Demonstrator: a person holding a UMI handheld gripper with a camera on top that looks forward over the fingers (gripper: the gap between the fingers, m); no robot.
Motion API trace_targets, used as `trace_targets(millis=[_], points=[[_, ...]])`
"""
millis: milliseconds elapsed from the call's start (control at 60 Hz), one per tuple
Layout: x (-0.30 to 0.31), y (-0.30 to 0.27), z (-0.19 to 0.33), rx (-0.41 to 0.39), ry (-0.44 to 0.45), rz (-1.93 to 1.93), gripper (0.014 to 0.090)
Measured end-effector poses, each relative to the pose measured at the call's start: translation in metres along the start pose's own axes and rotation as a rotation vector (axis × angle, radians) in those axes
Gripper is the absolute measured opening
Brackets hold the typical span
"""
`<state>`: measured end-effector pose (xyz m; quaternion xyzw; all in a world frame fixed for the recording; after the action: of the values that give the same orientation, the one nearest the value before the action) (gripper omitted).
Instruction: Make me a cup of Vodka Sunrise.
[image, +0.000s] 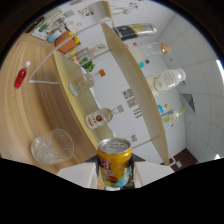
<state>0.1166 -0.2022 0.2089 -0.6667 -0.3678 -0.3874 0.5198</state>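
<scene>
Gripper (116, 181) fingers pinch a yellow can (115, 163) from both sides, can upright between them, top lid toward camera. Clear glass (52, 147) with ice stands on the wooden counter (30, 107) just beside the can; a red-filled bottle (20, 77) sits farther off on the same counter. Beyond the can, wooden shelves (131, 75) carry a clear bottle with red label (101, 117), a white bottle (168, 79) and a dark bottle (134, 31)
</scene>
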Motion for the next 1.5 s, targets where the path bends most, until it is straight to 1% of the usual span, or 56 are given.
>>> trace_targets(millis=[83, 133, 217, 233, 267, 417, 533, 617, 683, 750, 850, 900, 967, 1067, 1183, 1267, 1367, 1500], points=[[-0.003, -0.011, 0.0, 0.039, 0.029, -0.22, 0.0495], [-0.008, -0.016, -0.002, 0.048, 0.031, -0.341, 0.0495], [-0.012, -0.02, -0.001, 0.047, 0.071, -0.578, 0.0498], [-0.015, -0.021, 0.001, 0.059, 0.076, -0.617, 0.0497], [-0.019, -0.025, 0.0, 0.077, 0.077, -0.685, 0.0497], [-0.04, -0.03, 0.0, 0.093, 0.055, -0.926, 0.0493], [-0.045, -0.032, -0.003, 0.091, 0.035, -0.917, 0.0494], [-0.032, -0.038, -0.008, 0.086, 0.043, -0.831, 0.0498], [-0.018, -0.045, -0.012, 0.098, 0.055, -0.672, 0.0499], [0.005, -0.049, -0.02, 0.098, 0.063, -0.446, 0.0498], [0.054, -0.055, -0.035, 0.126, 0.077, -0.033, 0.0498], [0.076, -0.049, -0.041, 0.147, 0.09, 0.16, 0.0499], [0.103, -0.031, -0.044, 0.147, 0.099, 0.409, 0.0503], [0.12, 0.011, -0.049, 0.151, 0.062, 0.765, 0.0501], [0.111, 0.076, -0.039, 0.097, 0.031, 1.025, 0.0499], [0.085, 0.124, -0.025, 0.027, 0.008, 1.128, 0.0499], [0.042, 0.17, -0.008, -0.062, -0.043, 1.204, 0.05], [-0.014, 0.203, 0.013, -0.146, -0.128, 1.225, 0.0497]])
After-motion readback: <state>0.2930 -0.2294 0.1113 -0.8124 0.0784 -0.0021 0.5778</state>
